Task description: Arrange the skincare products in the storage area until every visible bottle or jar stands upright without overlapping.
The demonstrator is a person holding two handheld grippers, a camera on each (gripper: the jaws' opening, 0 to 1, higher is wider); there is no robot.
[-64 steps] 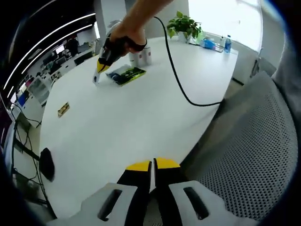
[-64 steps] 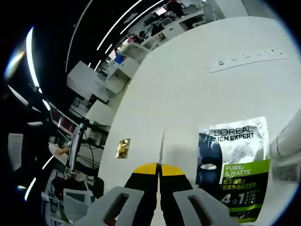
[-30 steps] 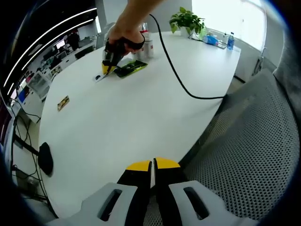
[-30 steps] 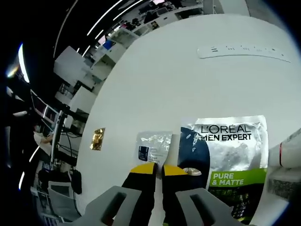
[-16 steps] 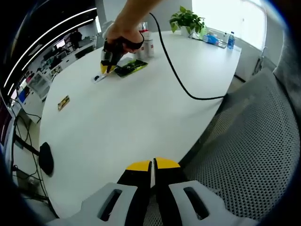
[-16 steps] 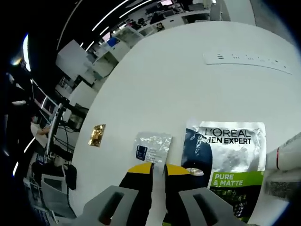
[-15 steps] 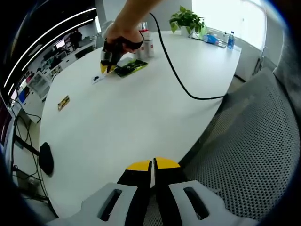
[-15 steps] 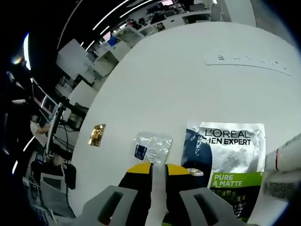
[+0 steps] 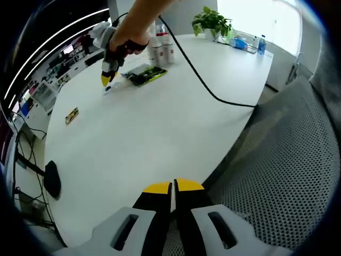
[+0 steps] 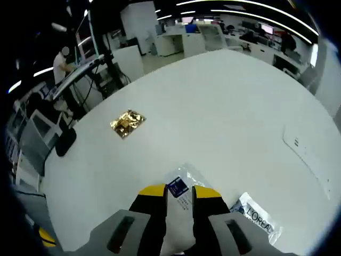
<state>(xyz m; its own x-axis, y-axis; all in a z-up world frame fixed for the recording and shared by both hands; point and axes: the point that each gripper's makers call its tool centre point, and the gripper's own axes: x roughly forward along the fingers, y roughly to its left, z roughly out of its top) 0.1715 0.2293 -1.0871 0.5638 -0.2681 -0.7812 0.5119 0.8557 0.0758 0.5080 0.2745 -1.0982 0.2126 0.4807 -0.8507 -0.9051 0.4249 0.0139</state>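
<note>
Lifted and swung away from the big green-and-black sachet [image 10: 258, 220] since half a second ago, right gripper [image 10: 179, 193] now angled toward the far table edge, jaws a narrow gap apart over the small silver sachet [image 10: 181, 193] (lying between the tips; clamped or just under them, cannot tell). Seen from the left gripper view as the right gripper [image 9: 108, 78] in a hand [image 9: 125, 38], tips just above the sachet [image 9: 108, 88] on the white table [image 9: 160, 122]. Left gripper [image 9: 172, 188] idle at the near table edge, jaws shut together, holding nothing. Small sachet probably featherlight, floppy, slick foil, hard to pinch flat off the surface; best taken by an edge or corner. Big sachet [image 9: 144, 74] likely the same, only wider. Bottles [image 9: 161, 48] standing upright just behind it, likely stiff plastic, light, tippy; grip around the body. Table smooth, glossy, so things may slide. Also on it: gold wrapper [image 10: 127, 122], well apart from the sachets, a black cable [image 9: 205, 88], a plant [image 9: 212, 22] at the far end. Mesh chair [image 9: 282, 176] beside the near edge; open office beyond, desks and strip lights.
</note>
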